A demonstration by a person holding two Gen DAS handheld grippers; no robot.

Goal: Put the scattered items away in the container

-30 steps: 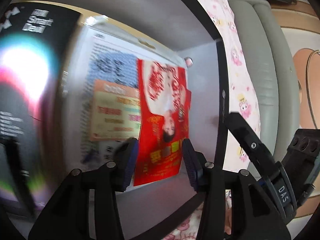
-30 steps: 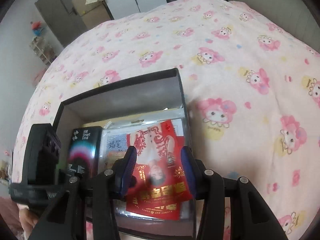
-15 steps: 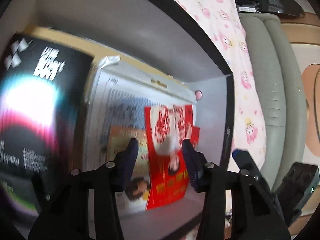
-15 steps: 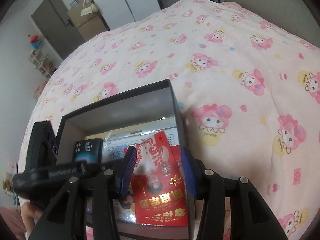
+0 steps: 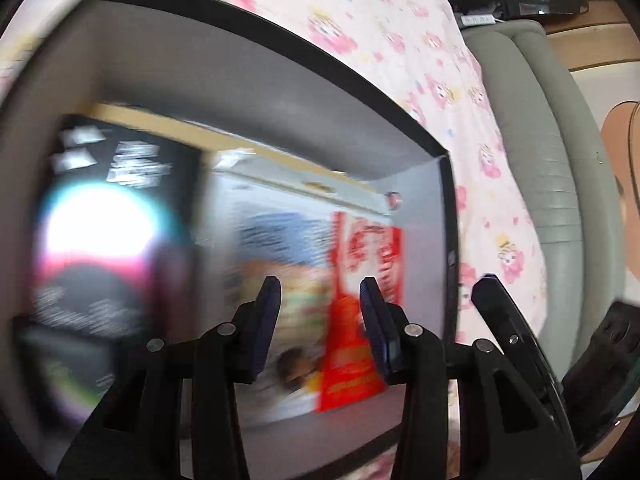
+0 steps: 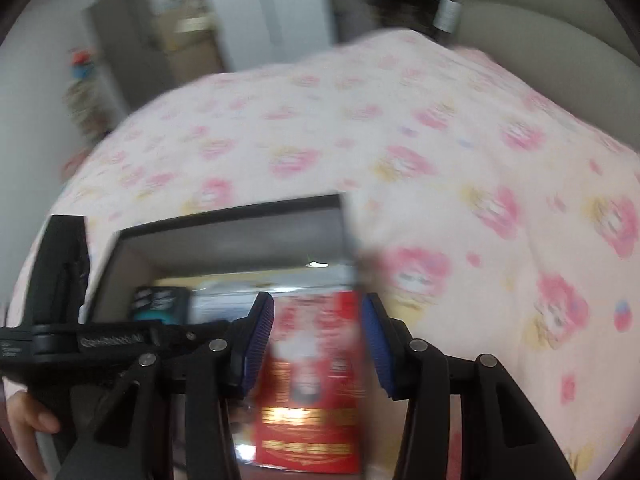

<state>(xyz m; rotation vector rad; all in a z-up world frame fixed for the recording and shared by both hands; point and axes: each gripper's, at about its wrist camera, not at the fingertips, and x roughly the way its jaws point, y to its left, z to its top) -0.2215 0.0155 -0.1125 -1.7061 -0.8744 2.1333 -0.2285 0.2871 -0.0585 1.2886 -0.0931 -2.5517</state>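
Overhead, both grippers [image 5: 320,320] [image 6: 318,340] tilted down toward the box [image 5: 280,80], jaws apart.

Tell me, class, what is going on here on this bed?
A person holds a gripper in each hand over a dark box sitting on a pink patterned bedspread. Already lying in the box are a black carton, a clear printed packet and a red packet. The left gripper and the right gripper both stand open above the box, holding nothing. The pictures are blurred, so finer details are hard to tell.
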